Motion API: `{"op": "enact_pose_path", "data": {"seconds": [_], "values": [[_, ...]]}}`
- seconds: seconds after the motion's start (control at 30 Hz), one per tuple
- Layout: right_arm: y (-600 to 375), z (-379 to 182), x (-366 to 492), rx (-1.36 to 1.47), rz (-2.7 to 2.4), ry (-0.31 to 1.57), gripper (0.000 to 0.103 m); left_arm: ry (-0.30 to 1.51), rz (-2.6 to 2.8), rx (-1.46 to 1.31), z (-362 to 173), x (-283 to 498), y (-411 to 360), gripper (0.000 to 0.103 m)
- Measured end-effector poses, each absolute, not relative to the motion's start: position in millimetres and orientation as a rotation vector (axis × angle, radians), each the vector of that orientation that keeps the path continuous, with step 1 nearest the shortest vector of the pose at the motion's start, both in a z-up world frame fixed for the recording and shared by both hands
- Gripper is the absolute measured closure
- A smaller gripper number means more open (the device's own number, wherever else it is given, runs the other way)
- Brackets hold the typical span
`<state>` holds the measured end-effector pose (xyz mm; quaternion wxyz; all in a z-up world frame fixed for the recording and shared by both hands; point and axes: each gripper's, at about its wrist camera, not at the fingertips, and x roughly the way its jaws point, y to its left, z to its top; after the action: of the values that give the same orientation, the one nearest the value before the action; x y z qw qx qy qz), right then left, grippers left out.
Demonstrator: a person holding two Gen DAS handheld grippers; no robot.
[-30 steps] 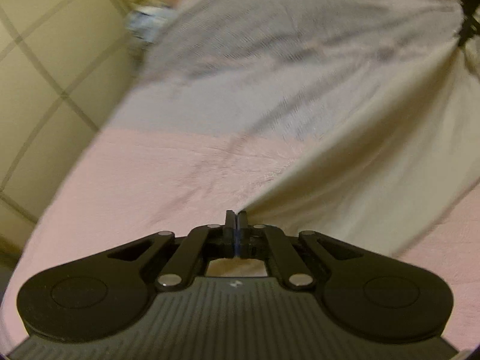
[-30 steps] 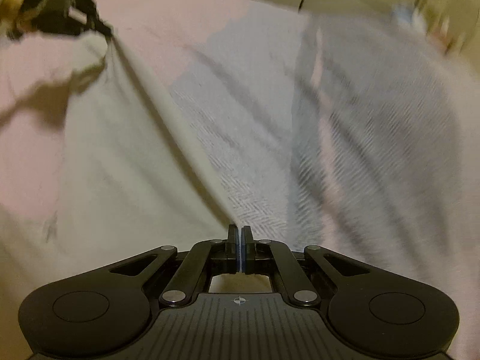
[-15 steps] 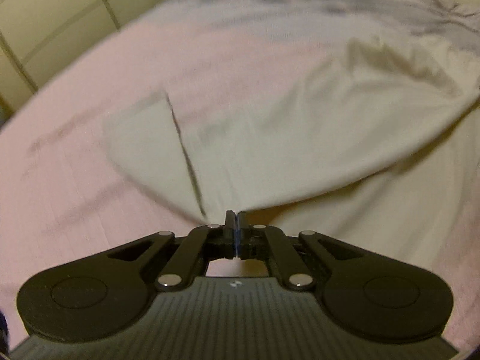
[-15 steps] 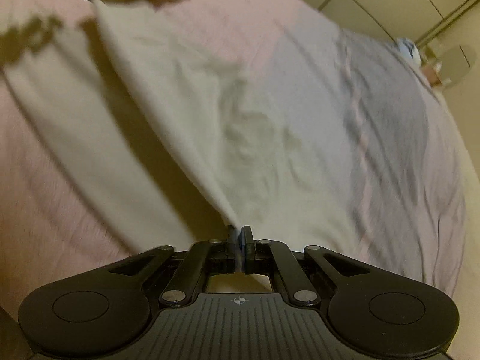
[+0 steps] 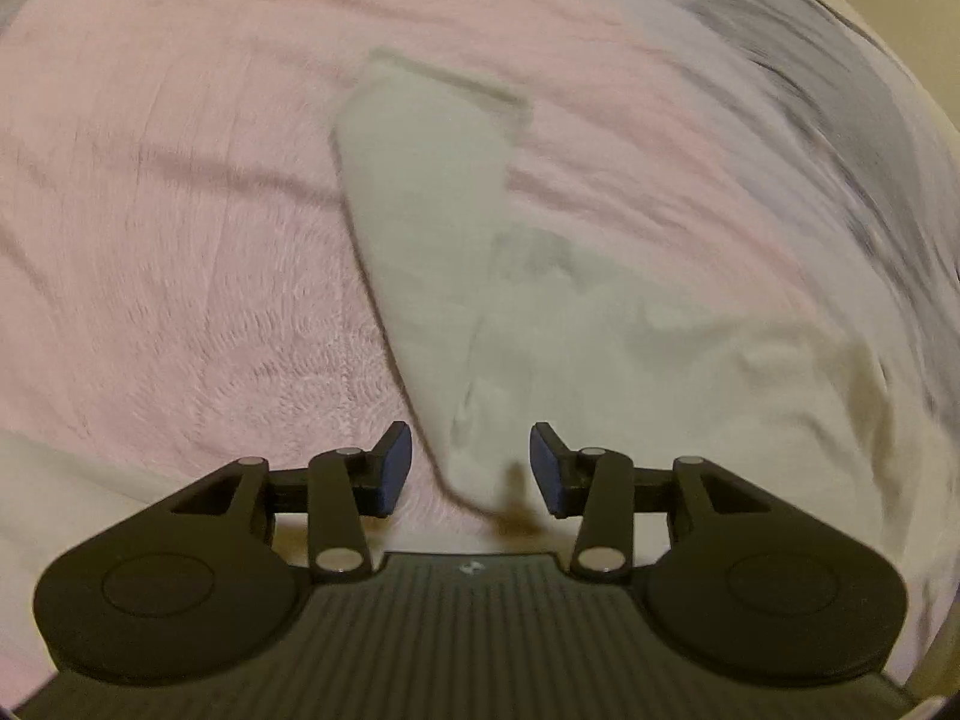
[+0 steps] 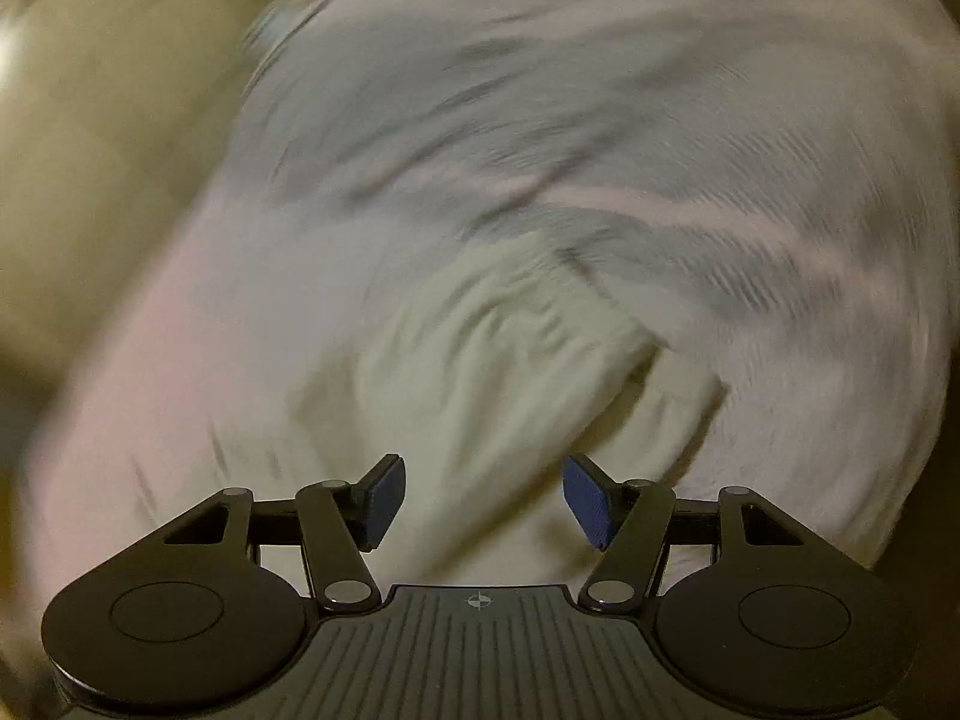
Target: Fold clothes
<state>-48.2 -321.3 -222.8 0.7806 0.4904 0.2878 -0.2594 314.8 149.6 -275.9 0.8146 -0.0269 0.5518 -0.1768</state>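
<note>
- The left wrist view looks down on a bed covered by a pink sheet (image 5: pixel 180 228), with a grey striped blanket (image 5: pixel 798 90) across its far right side.
- A cream-white garment (image 5: pixel 660 372) lies on the pink sheet, filling the lower right of this view.
- One sleeve (image 5: pixel 420 192) of the garment reaches away from the camera, lying flat on the sheet and ending in a squared cuff.
- The left gripper (image 5: pixel 471 471) hangs just above the near end of that sleeve. Its jaws stand wide apart, with blue pads (image 5: pixel 393 474) facing each other, and nothing is held between them.
- A strip of pale cloth shows at the lower left edge; the blur makes it impossible to tell whether it belongs to the same garment.
- The right wrist view is heavily smeared by motion. It shows the same garment (image 6: pixel 492 372) bunched into soft wrinkles in the middle, lying partly on the grey striped blanket (image 6: pixel 660 150) and partly on the pink sheet (image 6: pixel 198 324).
- The right gripper (image 6: pixel 483 501) is also spread open and holds nothing, its blue pads (image 6: pixel 588 501) on either side of the cloth below.
- A beige floor (image 6: pixel 90 150) beside the bed fills the left of this view, blurred.
- Whether either gripper touches the fabric cannot be told.
</note>
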Motion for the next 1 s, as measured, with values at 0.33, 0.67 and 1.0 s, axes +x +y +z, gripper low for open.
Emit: {"op": "enact_pose_path", "data": {"seconds": [0.33, 0.67, 1.0], "values": [[-381, -248, -42, 1.24, -0.67, 0.552, 0.052, 1.222, -0.272, -0.259, -307, 320, 157, 0.07], [-389, -243, -36, 1.107, -0.65, 0.602, 0.102, 0.982, -0.352, -0.226, -249, 289, 169, 0.103], [-391, -243, -49, 1.017, -0.593, 0.712, 0.102, 0.961, -0.283, -0.136, -247, 186, 205, 0.103]]}}
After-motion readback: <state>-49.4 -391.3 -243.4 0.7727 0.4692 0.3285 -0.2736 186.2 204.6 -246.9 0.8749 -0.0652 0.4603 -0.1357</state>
